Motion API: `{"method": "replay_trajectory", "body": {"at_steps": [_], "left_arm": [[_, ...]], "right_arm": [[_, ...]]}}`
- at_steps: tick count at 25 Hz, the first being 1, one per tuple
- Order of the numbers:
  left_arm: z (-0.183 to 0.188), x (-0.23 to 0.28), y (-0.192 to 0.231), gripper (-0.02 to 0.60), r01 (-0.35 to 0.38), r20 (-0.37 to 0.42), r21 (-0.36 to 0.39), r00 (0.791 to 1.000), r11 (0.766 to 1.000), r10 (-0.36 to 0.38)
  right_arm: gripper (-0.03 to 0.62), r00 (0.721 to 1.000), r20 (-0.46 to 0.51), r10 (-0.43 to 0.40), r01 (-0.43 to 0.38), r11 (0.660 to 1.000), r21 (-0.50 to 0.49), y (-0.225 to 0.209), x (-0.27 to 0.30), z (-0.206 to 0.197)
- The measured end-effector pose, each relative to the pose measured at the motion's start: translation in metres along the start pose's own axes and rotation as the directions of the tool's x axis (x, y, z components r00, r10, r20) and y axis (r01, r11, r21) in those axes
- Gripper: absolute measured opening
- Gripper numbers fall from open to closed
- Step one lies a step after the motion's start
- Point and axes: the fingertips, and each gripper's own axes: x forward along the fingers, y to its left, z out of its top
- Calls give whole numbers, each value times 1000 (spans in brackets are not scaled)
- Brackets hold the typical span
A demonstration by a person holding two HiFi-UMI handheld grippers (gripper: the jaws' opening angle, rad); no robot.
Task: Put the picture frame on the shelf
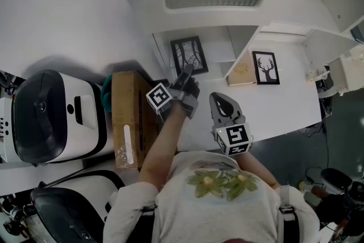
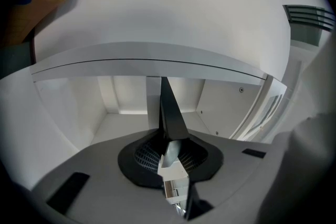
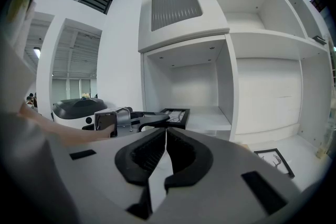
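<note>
Gripping picture frame (image 2: 169, 108), left tool (image 2: 169, 140)

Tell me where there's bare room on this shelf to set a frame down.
Bare: the compartment floor behind and right of the tree picture frame held by the left gripper; also the lower ledge behind the deer frame. Crowded: the left side, with the cardboard box and white machines.

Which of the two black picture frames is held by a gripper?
The tree-print frame, the one further left: the left gripper is clamped on its edge. The deer-print frame lies apart to the right, with no gripper touching it.
</note>
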Motion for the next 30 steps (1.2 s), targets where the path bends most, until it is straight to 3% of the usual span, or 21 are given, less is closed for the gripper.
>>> {"method": "replay_trajectory", "body": {"at_steps": [12, 16, 20, 30], "left_arm": [[3, 3, 0, 74, -2, -11, 19, 1000, 1000, 2], [1, 2, -13, 75, 45, -25, 57, 999, 997, -44], [-9, 0, -21, 170, 62, -75, 96, 996, 993, -55], [-14, -15, -12, 207, 7, -71, 129, 997, 992, 2]], "right_arm": [[32, 1000, 6, 13, -13, 1000, -10, 5, 1, 3], [32, 1000, 4, 18, -18, 1000, -12, 7, 0, 4], [32, 1000, 2, 19, -19, 1000, -10, 8, -3, 2], [32, 999, 4, 44, -44, 999, -15, 20, -7, 3]]}}
